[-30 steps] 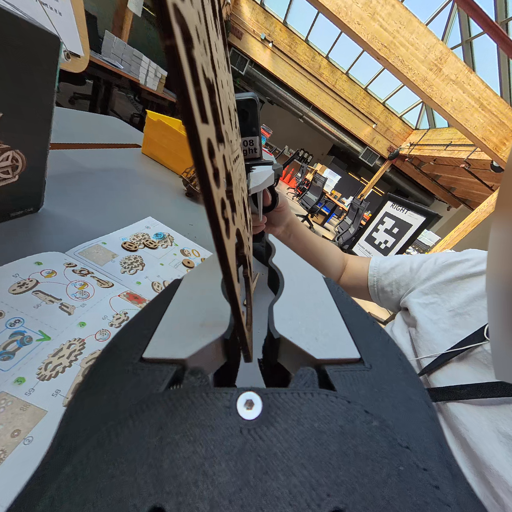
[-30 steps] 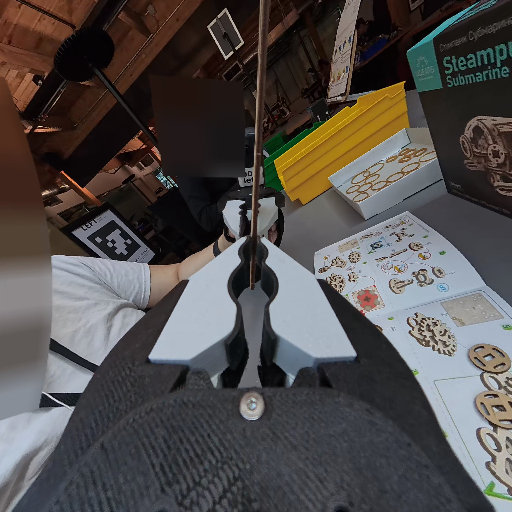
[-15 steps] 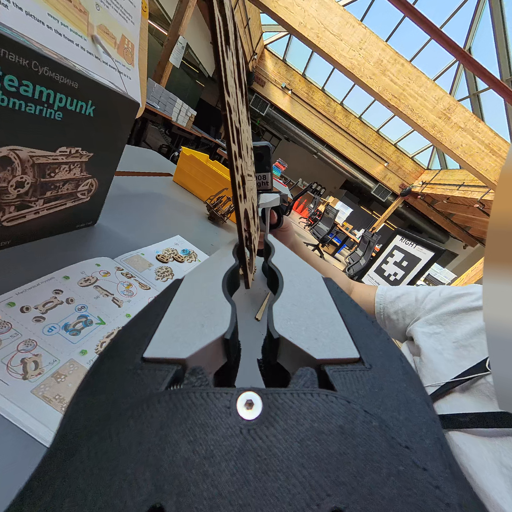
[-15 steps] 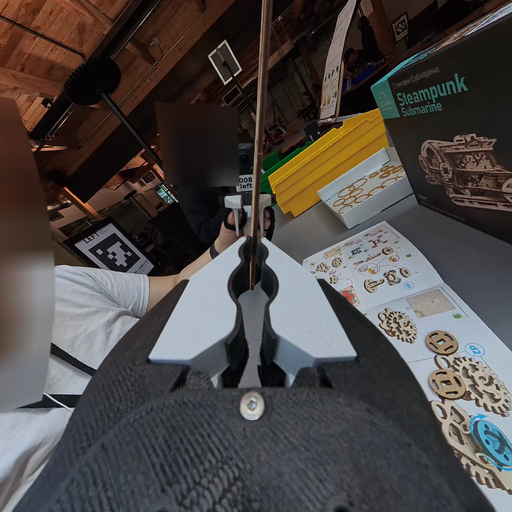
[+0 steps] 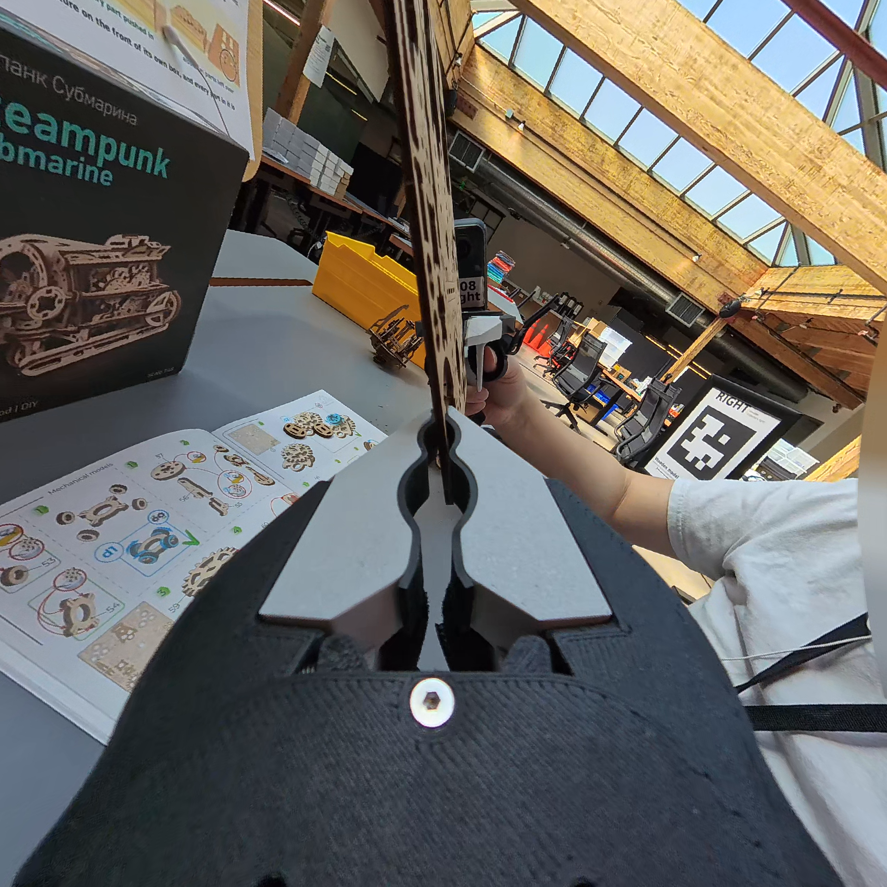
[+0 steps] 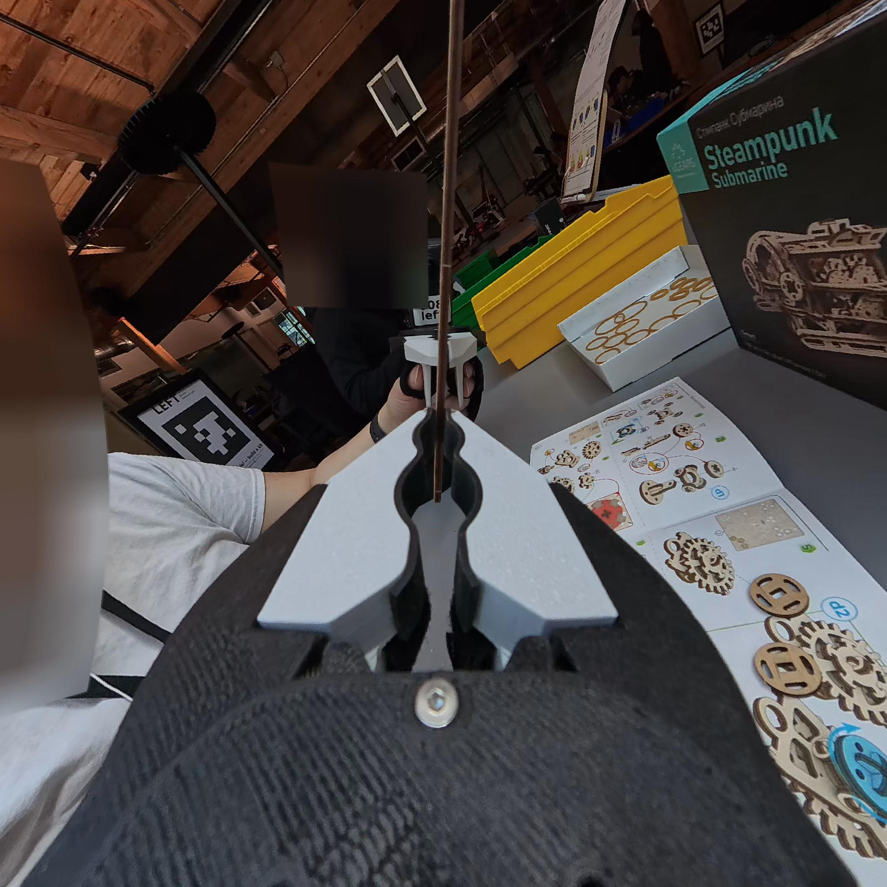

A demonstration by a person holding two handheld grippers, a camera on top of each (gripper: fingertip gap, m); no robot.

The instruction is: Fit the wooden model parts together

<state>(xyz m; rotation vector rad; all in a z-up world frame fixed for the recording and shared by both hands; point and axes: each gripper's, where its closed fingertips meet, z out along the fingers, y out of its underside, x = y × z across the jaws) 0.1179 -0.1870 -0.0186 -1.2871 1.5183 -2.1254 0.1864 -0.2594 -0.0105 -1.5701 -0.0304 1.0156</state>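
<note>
**Wooden parts sheet held upright between both grippers**

The wooden parts sheet (image 5: 427,201) stands on edge above the tabletop, and you have it pinched from two opposite sides. Nearest, in the left wrist view, your left gripper (image 5: 439,432) is closed at the tips on the sheet's lower edge, which runs down into the wavy gap between the jaws. A second ago the sheet leaned well over and sat deep in those jaws; half a second ago the left jaws stood apart, with a small wooden sliver lying loose between them. Now the tips have closed again and the sheet is close to vertical. In my judgement you have re-gripped to square it up, so that a part can be pressed out of it.

In the right wrist view your right gripper (image 6: 439,422) has kept its tips clamped on the sheet, seen there as a thin dark line (image 6: 446,192).

Below, on the near part of the tabletop, lies the open instruction booklet (image 5: 158,504) with loose wooden gears (image 6: 777,595) on its pages. Farther off, a small wooden sub-assembly (image 5: 393,336) sits on the tabletop in front of the yellow bin (image 5: 360,283), and the dark model box (image 5: 96,230) stands to the left. A white tray of wooden rings (image 6: 638,331) rests towards the far edge.
</note>
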